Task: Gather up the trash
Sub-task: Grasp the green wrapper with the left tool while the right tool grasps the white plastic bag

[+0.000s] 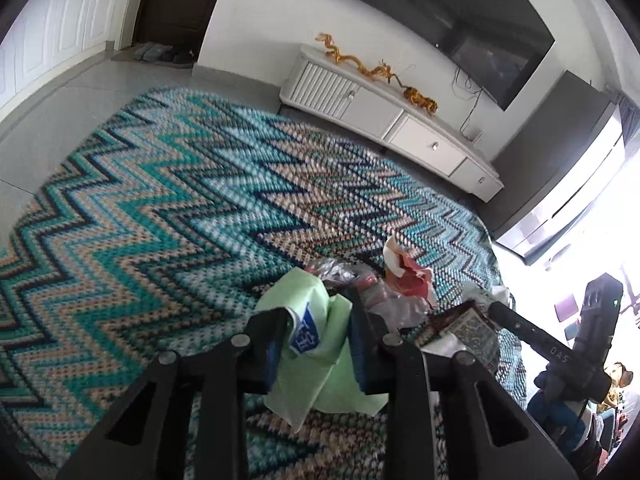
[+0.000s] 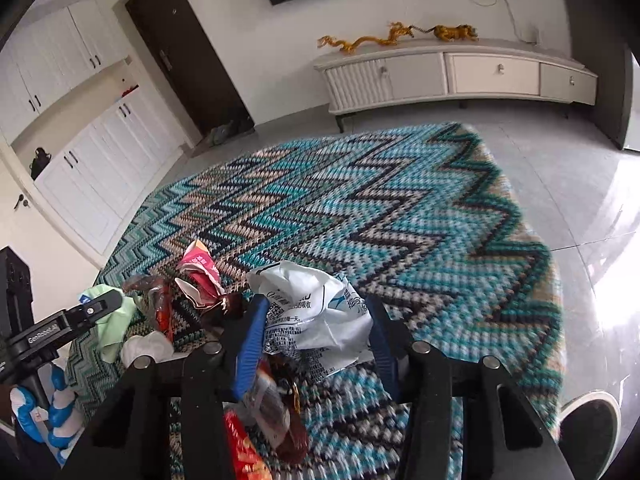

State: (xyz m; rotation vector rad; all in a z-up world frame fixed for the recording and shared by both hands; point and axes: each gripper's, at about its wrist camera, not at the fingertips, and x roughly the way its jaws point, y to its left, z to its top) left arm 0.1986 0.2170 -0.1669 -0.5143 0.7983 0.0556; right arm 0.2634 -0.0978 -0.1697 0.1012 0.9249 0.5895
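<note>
In the left wrist view my left gripper (image 1: 318, 340) is shut on a light green plastic bag (image 1: 316, 364) with a blue logo, held over the zigzag rug (image 1: 160, 220). Just beyond it lie clear plastic (image 1: 394, 304) and a red and white wrapper (image 1: 408, 276). In the right wrist view my right gripper (image 2: 316, 320) is shut on a crumpled white printed bag (image 2: 320, 312). Red and brown wrappers (image 2: 272, 412) lie under it. A pink wrapper (image 2: 200, 268) lies to the left, near the green bag (image 2: 116, 320) and the left gripper (image 2: 96, 308).
A white TV cabinet (image 2: 456, 76) with golden dragon ornaments (image 2: 396, 36) stands against the far wall under a television (image 1: 460, 12). White cupboards (image 2: 92, 172) and a dark door (image 2: 184, 48) are at the left. A black shoe (image 2: 588, 428) is at the rug's right edge.
</note>
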